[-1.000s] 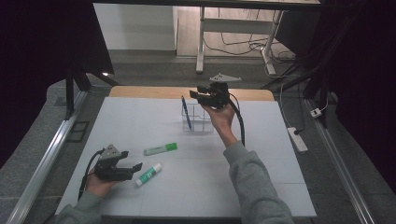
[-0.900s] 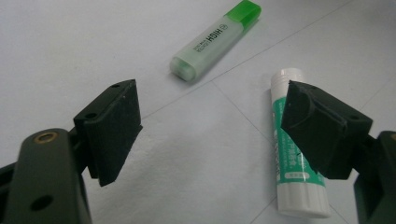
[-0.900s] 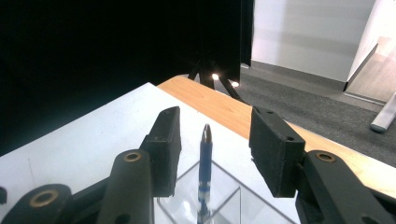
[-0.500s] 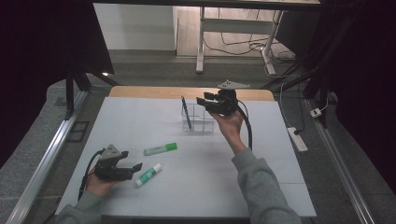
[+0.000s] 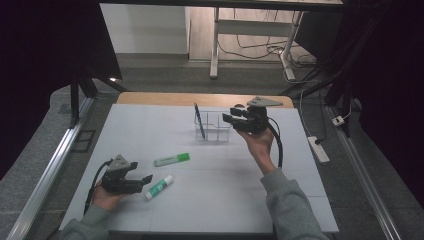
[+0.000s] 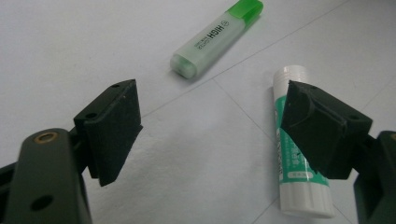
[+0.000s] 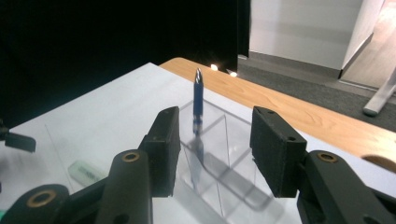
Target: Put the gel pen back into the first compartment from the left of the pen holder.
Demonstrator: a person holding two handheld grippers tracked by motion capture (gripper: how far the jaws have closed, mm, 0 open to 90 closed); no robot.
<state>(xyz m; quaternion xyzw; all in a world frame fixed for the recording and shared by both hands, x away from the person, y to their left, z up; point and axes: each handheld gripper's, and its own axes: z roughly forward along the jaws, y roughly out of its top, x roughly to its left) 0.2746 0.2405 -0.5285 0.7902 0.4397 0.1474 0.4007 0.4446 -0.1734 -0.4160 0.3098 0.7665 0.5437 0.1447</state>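
A clear plastic organizer (image 5: 216, 131) stands at the back middle of the white table, with a blue pen (image 5: 199, 120) upright in its left compartment. My right gripper (image 5: 230, 117) hovers open just right of the organizer, jaws pointing left at it. In the right gripper view the pen (image 7: 198, 100) and the organizer (image 7: 233, 161) lie ahead of the open gripper (image 7: 215, 121). My left gripper (image 5: 144, 180) rests open near the front left. A green highlighter (image 6: 217, 37) lies ahead of it, and a green-and-white glue stick (image 6: 299, 196) lies partly behind its right jaw.
The table's bare wooden strip (image 5: 150, 98) runs along the far edge. Desk legs and cables (image 5: 260, 45) stand on the floor beyond. A power strip (image 5: 317, 148) lies off the table's right edge. The highlighter (image 5: 171, 159) and glue stick (image 5: 159, 186) lie front left.
My right gripper has drawn back from above the organizer, to the right and toward me, with its jaws open. The pen stays in the organizer. The left gripper has not moved.
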